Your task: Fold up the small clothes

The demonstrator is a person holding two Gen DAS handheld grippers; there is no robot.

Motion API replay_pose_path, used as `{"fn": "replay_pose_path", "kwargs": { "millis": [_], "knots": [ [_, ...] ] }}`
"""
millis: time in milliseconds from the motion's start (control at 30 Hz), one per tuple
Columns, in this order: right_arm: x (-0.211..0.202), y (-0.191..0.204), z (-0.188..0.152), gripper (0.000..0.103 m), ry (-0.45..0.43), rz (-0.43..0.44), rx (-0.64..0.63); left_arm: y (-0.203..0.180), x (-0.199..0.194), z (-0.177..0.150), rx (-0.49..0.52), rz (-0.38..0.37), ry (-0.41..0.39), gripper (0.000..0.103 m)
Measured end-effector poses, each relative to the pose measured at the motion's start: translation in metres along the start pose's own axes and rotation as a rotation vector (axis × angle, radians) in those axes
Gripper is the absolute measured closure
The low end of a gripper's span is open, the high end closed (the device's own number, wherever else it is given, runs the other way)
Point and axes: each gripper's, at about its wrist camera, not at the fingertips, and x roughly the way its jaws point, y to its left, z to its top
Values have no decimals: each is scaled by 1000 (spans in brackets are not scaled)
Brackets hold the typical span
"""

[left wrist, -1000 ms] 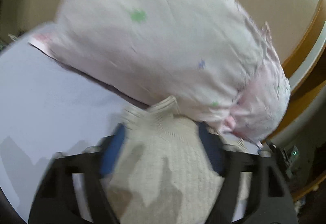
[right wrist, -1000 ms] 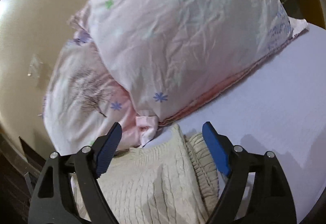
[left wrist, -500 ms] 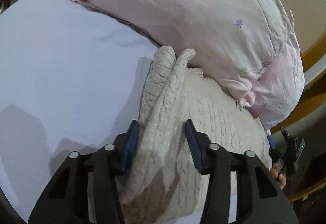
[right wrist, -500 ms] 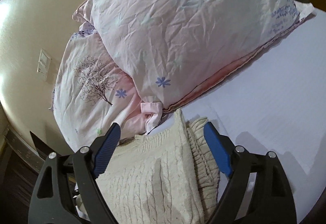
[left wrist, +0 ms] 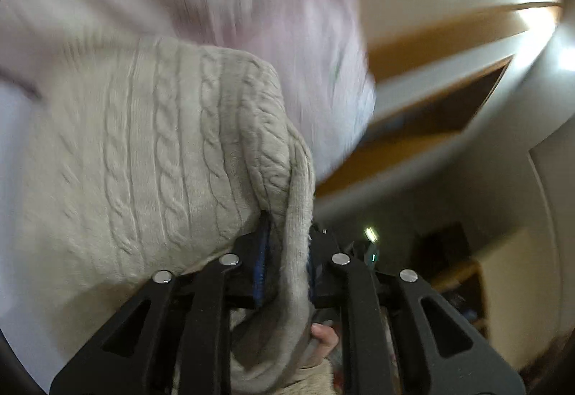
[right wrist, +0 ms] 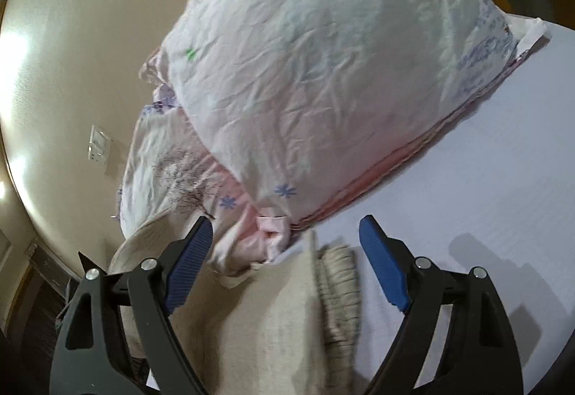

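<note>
A cream cable-knit sweater point(left wrist: 151, 157) lies on the white bed sheet point(right wrist: 503, 201) in front of the pillows. My left gripper point(left wrist: 284, 262) is shut on a bunched fold of the sweater and holds that part raised. In the right wrist view the sweater point(right wrist: 273, 316) lies below and between the blue fingers, its ribbed edge to the right. My right gripper point(right wrist: 287, 265) is open above the sweater and holds nothing.
A large pale pink pillow point(right wrist: 334, 71) with small star prints lies on a second pink pillow point(right wrist: 172, 165) at the head of the bed, just beyond the sweater. A beige wall point(right wrist: 72, 53) with a switch plate is to the left. A wooden bed frame point(left wrist: 431, 35) shows in the left wrist view.
My left gripper has closed on a fold of the sweater and lifted it, swinging towards the bed edge. My right gripper stays open and has shifted only slightly.
</note>
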Motion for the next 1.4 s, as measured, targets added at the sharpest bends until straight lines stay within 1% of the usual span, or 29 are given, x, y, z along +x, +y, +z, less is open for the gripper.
{"fn": "replay_pose_path", "kwargs": {
  "millis": [33, 100, 133, 200, 233, 267, 300, 333, 400, 467, 533, 600, 633, 667, 700, 767, 833, 867, 933, 1000, 1067, 1133, 1167, 1200, 1233, 1267, 1300, 1333, 1400],
  "knots": [
    [0, -6, 2, 19, 15, 2, 19, 6, 32, -4, -47, -15, 83, 86],
    [0, -19, 7, 12, 55, 20, 72, 11, 63, -13, -112, -118, 179, 86],
    [1, -23, 8, 8, 73, 22, 94, 8, 64, -16, -102, -130, 183, 86],
    [4, -28, 9, 4, 126, 28, 126, -6, 45, -15, 11, -84, 139, 85],
    [8, -29, 9, 4, 160, 33, 136, -11, 31, -13, 56, -40, 108, 74],
    [13, -29, 7, 4, 199, 36, 144, -13, 9, -12, 109, 51, 54, 64],
    [21, -28, 4, 4, 255, 34, 144, -15, -4, -10, 144, 137, 14, 44],
    [28, -26, 0, 4, 299, 25, 133, -14, -18, -9, 178, 229, -22, 39],
    [44, -19, -9, 4, 385, -17, 94, -6, -37, -9, 232, 399, -53, 38],
    [57, -13, -18, 4, 447, -42, 61, 10, -47, -13, 221, 511, -41, 34],
    [66, -8, -26, 4, 484, -69, 30, 25, -48, -13, 185, 570, -10, 30],
    [68, -2, -30, 5, 490, -73, -8, 36, -43, -21, 172, 590, 19, 28],
    [69, 1, -31, 8, 489, -72, -16, 39, -42, -25, 176, 596, 26, 23],
    [69, 3, -34, 17, 489, -66, -26, 40, -38, -27, 188, 614, 28, 21],
    [71, 4, -36, 21, 495, -71, -35, 41, -34, -29, 197, 630, 26, 17],
    [71, 7, -40, 48, 484, -100, -74, 44, -21, -30, 196, 622, 31, 16],
    [71, -5, -43, 59, 499, -55, -17, 53, -14, -29, 165, 597, 38, 17],
    [71, -8, -43, 62, 498, -31, 12, 53, -16, -31, 179, 588, 17, 20],
    [69, -10, -43, 64, 482, 12, 42, 51, -20, -32, 201, 589, 26, 45],
    [66, -4, -44, 65, 470, 87, 57, 46, -38, -32, 200, 535, 23, 56],
    [67, 6, -48, 66, 484, 154, 58, 33, -65, -32, 242, 522, 3, 56],
    [78, 20, -60, 64, 534, 198, 34, 24, -81, -34, 312, 590, -32, 52],
    [84, 28, -66, 58, 549, 162, -10, 23, -87, -34, 350, 652, -36, 50],
    [88, 39, -72, 53, 541, 50, -101, 24, -89, -34, 369, 708, -39, 46],
    [87, 48, -74, 47, 490, -75, -195, 27, -93, -35, 378, 773, -49, 45],
    [81, 54, -73, 42, 436, -130, -242, 29, -99, -36, 388, 818, -73, 45],
    [70, 59, -68, 42, 364, -125, -272, 28, -104, -38, 396, 828, -93, 37],
    [59, 61, -63, 42, 313, -84, -260, 26, -110, -40, 403, 829, -114, 26],
    [47, 63, -58, 42, 279, 18, -231, 19, -119, -46, 426, 844, -166, 17]
  ]
}}
